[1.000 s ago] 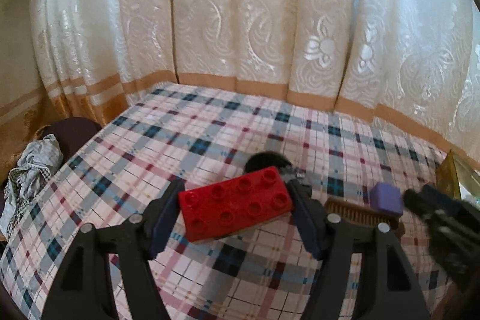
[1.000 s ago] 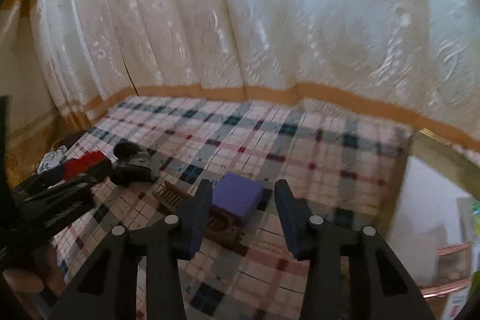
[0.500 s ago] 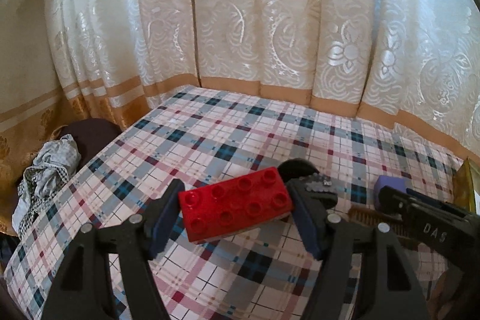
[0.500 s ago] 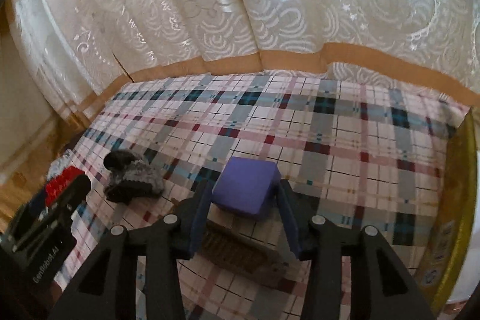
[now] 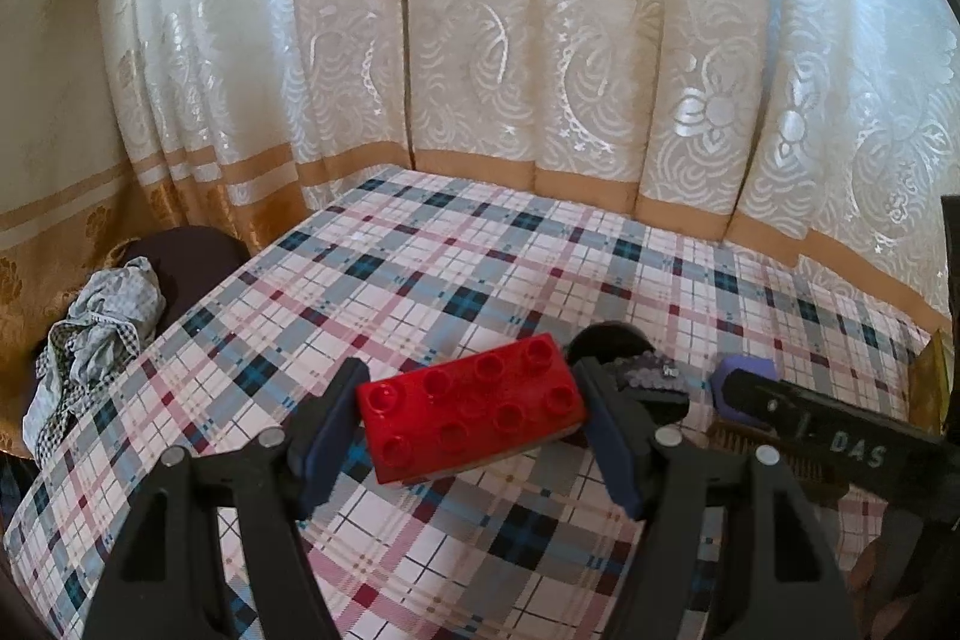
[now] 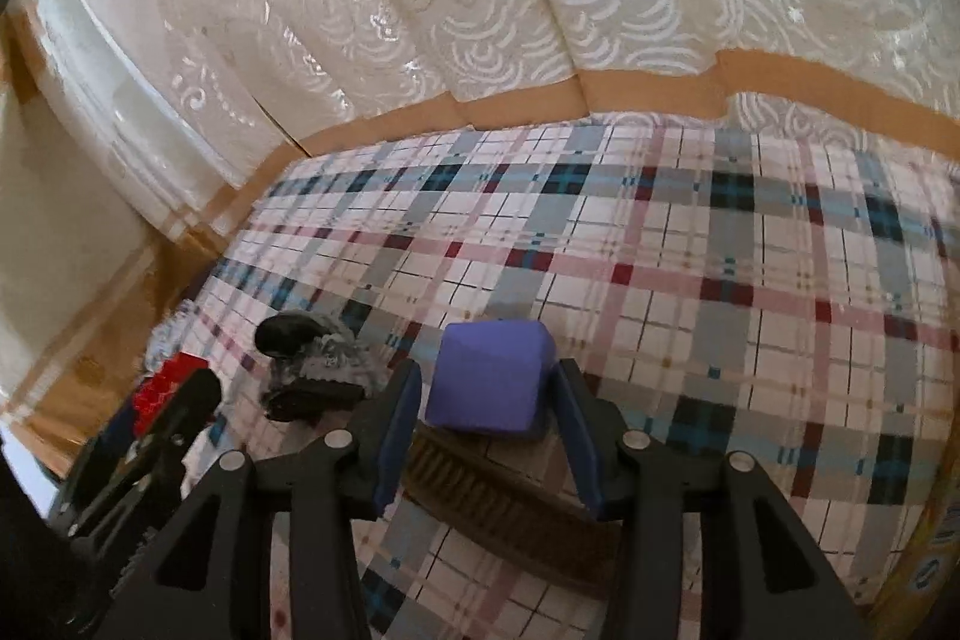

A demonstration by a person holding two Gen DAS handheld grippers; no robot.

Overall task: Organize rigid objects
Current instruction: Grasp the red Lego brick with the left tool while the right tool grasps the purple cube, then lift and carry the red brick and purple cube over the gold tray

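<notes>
My left gripper (image 5: 471,424) is shut on a red studded toy brick (image 5: 471,409) and holds it above the plaid table (image 5: 420,268). My right gripper (image 6: 486,400) is shut on a purple cube (image 6: 489,376), held just over a brown wooden brush (image 6: 480,496). The purple cube (image 5: 741,370) and the right gripper's black arm (image 5: 840,436) also show at the right of the left wrist view. The red brick (image 6: 159,388) shows at the left of the right wrist view.
A black and grey fuzzy object (image 6: 312,364) lies on the table between the two grippers; it also shows behind the brick (image 5: 636,370). A cream curtain (image 5: 540,40) hangs behind the table. A checked cloth (image 5: 96,334) lies off the left edge. A yellow box (image 6: 936,550) stands at the right.
The right gripper has closed on the purple cube and lifted it off the brush. The left gripper has kept the red brick and shifted slightly.
</notes>
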